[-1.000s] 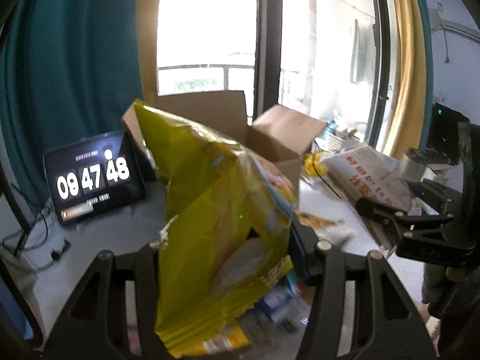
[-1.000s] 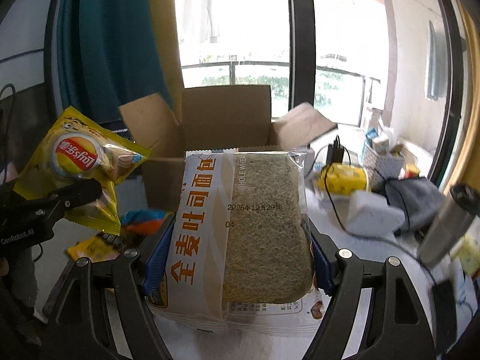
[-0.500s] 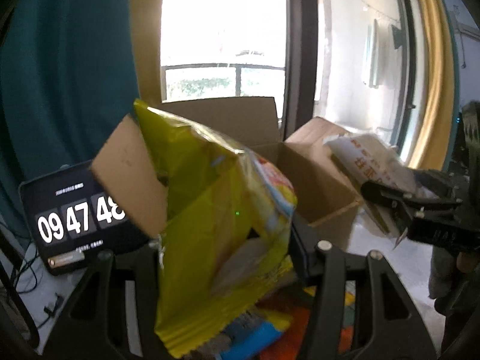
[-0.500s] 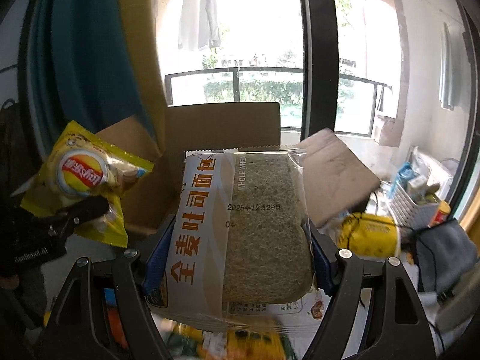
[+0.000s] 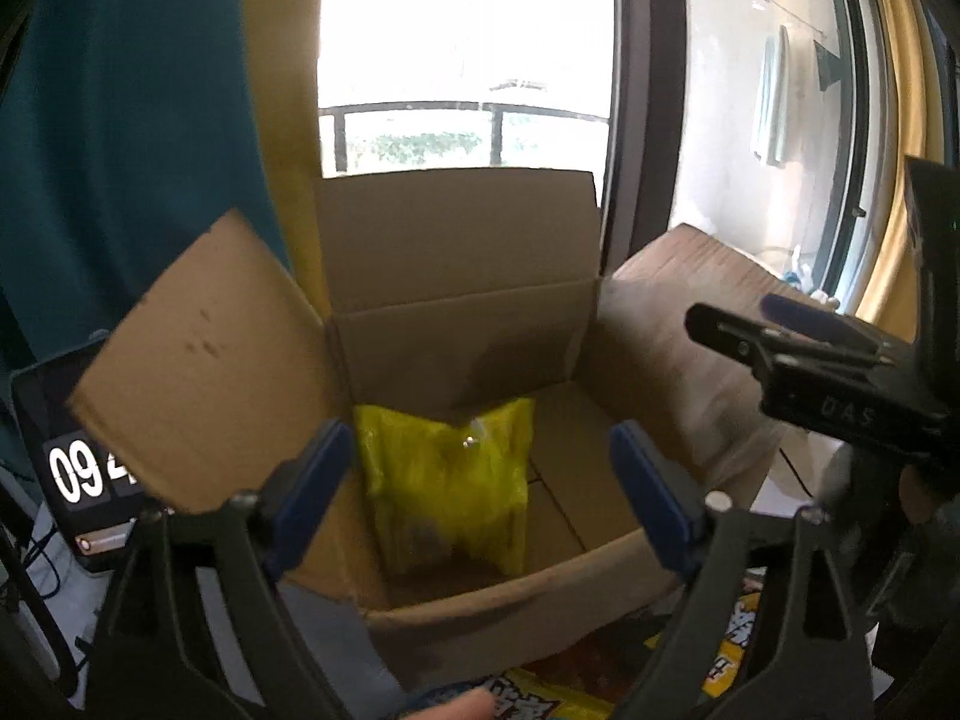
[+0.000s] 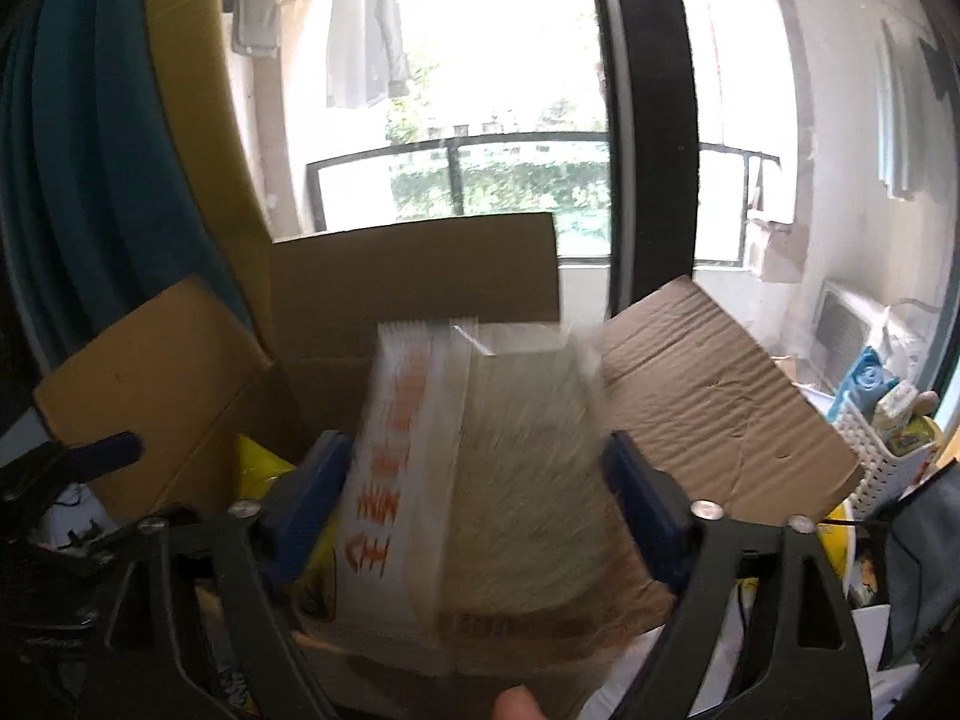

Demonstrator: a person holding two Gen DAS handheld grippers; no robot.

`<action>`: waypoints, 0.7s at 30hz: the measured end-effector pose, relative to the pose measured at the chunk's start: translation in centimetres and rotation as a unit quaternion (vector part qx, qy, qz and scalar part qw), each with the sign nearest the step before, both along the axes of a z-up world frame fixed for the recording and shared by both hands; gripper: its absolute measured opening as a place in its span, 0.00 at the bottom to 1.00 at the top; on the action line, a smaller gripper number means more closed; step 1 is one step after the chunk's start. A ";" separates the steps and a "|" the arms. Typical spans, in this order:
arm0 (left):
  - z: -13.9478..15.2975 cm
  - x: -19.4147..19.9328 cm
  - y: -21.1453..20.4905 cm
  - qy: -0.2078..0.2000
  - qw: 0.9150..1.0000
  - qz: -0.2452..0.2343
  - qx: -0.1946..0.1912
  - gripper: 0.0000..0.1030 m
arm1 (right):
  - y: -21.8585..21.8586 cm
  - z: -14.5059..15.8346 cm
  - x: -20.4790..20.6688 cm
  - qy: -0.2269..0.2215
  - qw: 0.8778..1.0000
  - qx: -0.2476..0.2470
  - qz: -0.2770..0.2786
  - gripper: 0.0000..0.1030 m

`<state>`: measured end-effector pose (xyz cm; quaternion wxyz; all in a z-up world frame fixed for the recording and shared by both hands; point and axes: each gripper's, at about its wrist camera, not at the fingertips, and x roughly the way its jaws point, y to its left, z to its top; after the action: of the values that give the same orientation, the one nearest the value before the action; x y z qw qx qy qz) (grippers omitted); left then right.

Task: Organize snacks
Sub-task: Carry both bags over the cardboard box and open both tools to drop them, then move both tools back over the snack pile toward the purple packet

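Since half a second ago the yellow chip bag has left the left tongs and now lies inside the cardboard box, on the box floor toward the left side wall, and both cameras have come closer to the box. Its four flaps stand open: the back flap is upright in front of the window, the left flap leans outward over the clock display, and the right flap leans outward to the right. A teal curtain hangs to the left of the window. The left tongs are wide open above the near edge of the box, with nothing between the blue pads. The bread package, white with orange letters and a brown loaf visible through the clear part, is between the blue pads of the right tongs, which are spread wide; the package is blurred and tilts forward over the box opening, so I cannot tell if the pads grip it. In the left wrist view the right tongs appear dark at the right, above the right flap. A white basket with small packets stands at the far right on the worktop. Some colourful snack packets lie just before the box.
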<state>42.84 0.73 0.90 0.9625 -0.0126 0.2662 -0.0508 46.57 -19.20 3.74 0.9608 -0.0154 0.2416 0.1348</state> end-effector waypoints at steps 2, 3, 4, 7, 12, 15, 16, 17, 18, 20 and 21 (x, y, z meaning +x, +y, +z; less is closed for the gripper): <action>0.3 -0.9 0.3 -0.006 1.000 0.004 -0.003 0.87 | -0.2 0.4 -0.9 -0.012 1.000 0.005 -0.005 0.91; 0.5 -1.4 0.5 -0.012 1.000 0.008 -0.002 0.87 | -0.4 0.7 -1.4 -0.017 1.000 0.008 -0.008 0.92; 0.5 -1.8 0.7 -0.015 1.000 0.009 -0.004 0.87 | -0.4 0.9 -1.5 -0.018 1.000 0.008 -0.009 0.92; 1.3 -3.3 1.3 -0.030 0.999 0.013 -0.009 0.87 | -0.4 1.6 -2.5 -0.023 1.000 0.002 -0.011 0.92; 2.1 -6.5 2.1 -0.047 0.999 0.020 -0.017 0.87 | -0.7 2.3 -5.4 -0.028 1.000 -0.005 -0.012 0.92; 2.7 -8.1 2.2 -0.054 0.998 0.023 -0.017 0.87 | -1.0 2.5 -7.1 -0.026 1.000 -0.005 -0.015 0.92; 2.7 -8.6 2.3 -0.055 0.998 0.024 -0.018 0.87 | -1.1 2.6 -7.6 -0.024 1.000 -0.005 -0.015 0.92; 2.8 -9.3 2.3 -0.057 0.998 0.024 -0.018 0.87 | -1.1 2.7 -8.1 -0.023 1.000 -0.006 -0.014 0.92; 2.8 -10.1 2.4 -0.059 0.998 0.026 -0.019 0.87 | -1.2 2.7 -8.9 -0.022 1.000 -0.005 -0.012 0.92; 2.8 -11.4 2.6 -0.061 0.998 0.029 -0.019 0.87 | -1.2 2.7 -10.1 -0.021 1.000 -0.005 -0.009 0.92; 2.6 -12.1 2.7 -0.060 0.998 0.032 -0.020 0.87 | -1.2 2.6 -10.7 -0.021 1.000 -0.005 -0.006 0.92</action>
<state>30.76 3.43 3.53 0.9773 -0.0368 0.2068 -0.0261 35.85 -20.41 6.38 0.9663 -0.0218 0.2225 0.1274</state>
